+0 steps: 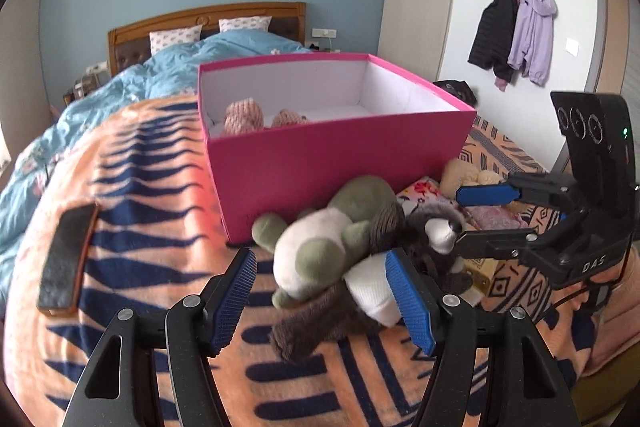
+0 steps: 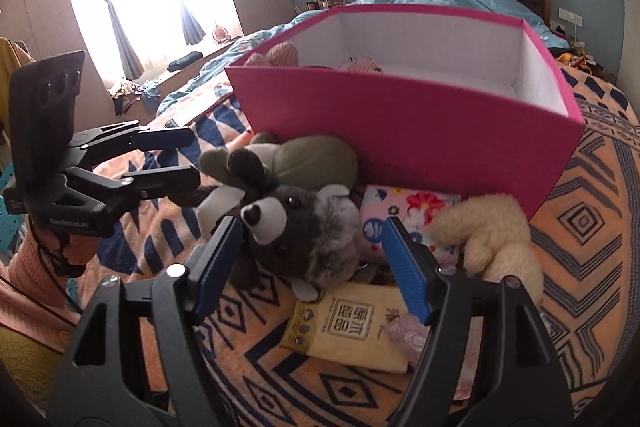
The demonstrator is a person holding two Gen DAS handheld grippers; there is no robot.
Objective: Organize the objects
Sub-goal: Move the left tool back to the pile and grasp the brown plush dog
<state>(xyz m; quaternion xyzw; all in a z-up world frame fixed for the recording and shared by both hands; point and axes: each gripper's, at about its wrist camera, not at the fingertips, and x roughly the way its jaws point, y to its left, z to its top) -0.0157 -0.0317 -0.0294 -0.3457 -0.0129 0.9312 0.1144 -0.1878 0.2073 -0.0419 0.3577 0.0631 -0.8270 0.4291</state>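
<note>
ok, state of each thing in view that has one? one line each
pink box: open, no lid, pink plush toys inside
green plush: lying on blanket, against box front
grey plush: lying on blanket, not gripped
cream plush: lying beside box
left hand-held gripper: open
right hand-held gripper: open, straddling grey plush

I am holding my left gripper (image 1: 326, 301) tilted downward, its jaws standing apart and gripping nothing, my right gripper (image 2: 314, 265) beside it, also pointing downward with jaws apart, my left hand (image 2: 60, 247) in a pink sleeve (image 2: 24, 279) gripping the handle.
</note>
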